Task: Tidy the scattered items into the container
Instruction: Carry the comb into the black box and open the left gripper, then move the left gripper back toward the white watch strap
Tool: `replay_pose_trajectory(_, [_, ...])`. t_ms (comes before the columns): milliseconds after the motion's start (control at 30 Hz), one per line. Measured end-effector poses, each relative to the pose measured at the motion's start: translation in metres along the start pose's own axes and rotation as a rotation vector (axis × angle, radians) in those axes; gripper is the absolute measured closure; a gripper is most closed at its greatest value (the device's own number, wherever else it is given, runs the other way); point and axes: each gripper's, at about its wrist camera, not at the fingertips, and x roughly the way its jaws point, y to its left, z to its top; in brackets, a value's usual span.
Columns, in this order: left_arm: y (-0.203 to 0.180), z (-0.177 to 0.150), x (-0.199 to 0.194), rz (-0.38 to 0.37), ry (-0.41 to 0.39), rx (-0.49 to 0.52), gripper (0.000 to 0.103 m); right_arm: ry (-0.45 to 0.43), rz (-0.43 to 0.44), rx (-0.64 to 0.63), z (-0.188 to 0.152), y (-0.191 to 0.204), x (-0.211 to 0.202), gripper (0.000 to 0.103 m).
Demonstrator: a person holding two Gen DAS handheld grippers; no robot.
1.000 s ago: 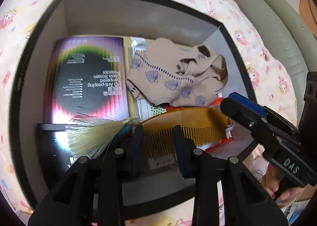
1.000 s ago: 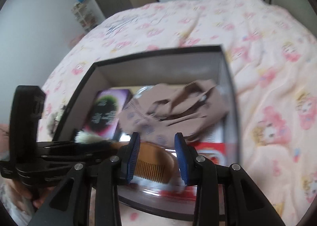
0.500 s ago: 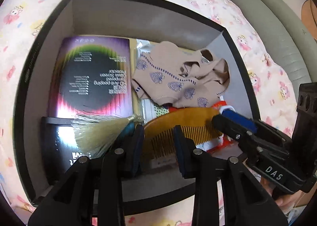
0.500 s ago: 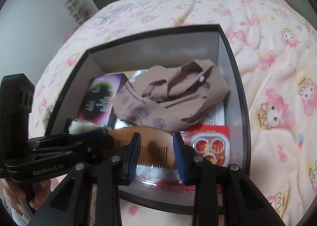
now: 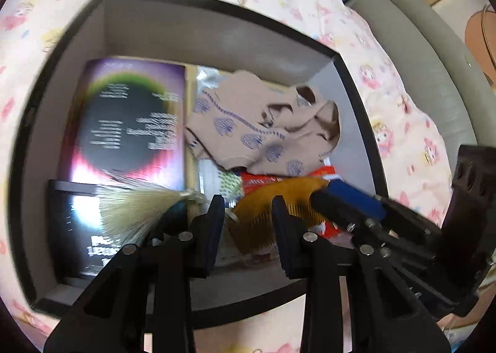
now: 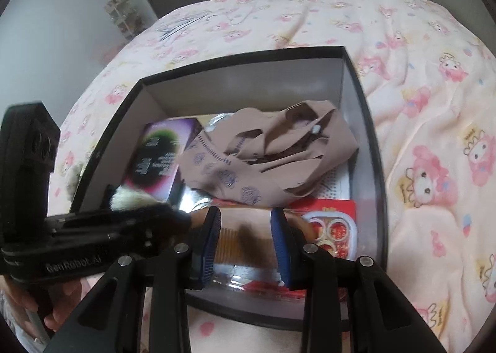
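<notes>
Both grippers, left and right, hang slack-jawed, unloaded, over the box; I lift clear of the comb.

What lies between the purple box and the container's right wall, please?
The crumpled beige patterned cloth fills that stretch; both wrist views show it.

Black box on pink cartoon-print bedspread; beige cloth with blue motifs.
</notes>
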Motion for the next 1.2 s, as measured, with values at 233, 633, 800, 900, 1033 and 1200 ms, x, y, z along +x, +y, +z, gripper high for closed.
replay_pose_trajectory(233, [-0.01,-0.002,0.003,0.023,0.013,0.04,0.086,0.049,-0.018,0.023,0.001,-0.003,0.009,0.074])
replay_pose_trajectory(633, [-0.015,-0.013,-0.005,-0.042,-0.041,0.116,0.088,-0.05,-0.072,-0.003,-0.003,0.01,-0.018,0.072])
replay_pose_trajectory(800, [-0.026,-0.028,-0.049,-0.002,-0.131,0.185,0.084,-0.144,-0.116,0.0,-0.009,0.029,-0.055,0.063])
replay_pose_trajectory(900, [-0.038,-0.03,-0.062,0.027,-0.155,0.231,0.082,-0.168,-0.102,0.011,-0.018,0.04,-0.072,0.063])
replay_pose_trajectory(1033, [-0.036,-0.036,-0.074,0.089,-0.169,0.275,0.082,-0.194,-0.087,-0.037,-0.03,0.07,-0.086,0.063])
replay_pose_trajectory(1200, [0.007,-0.058,-0.113,0.14,-0.183,0.212,0.082,-0.155,0.041,-0.05,-0.042,0.114,-0.077,0.064])
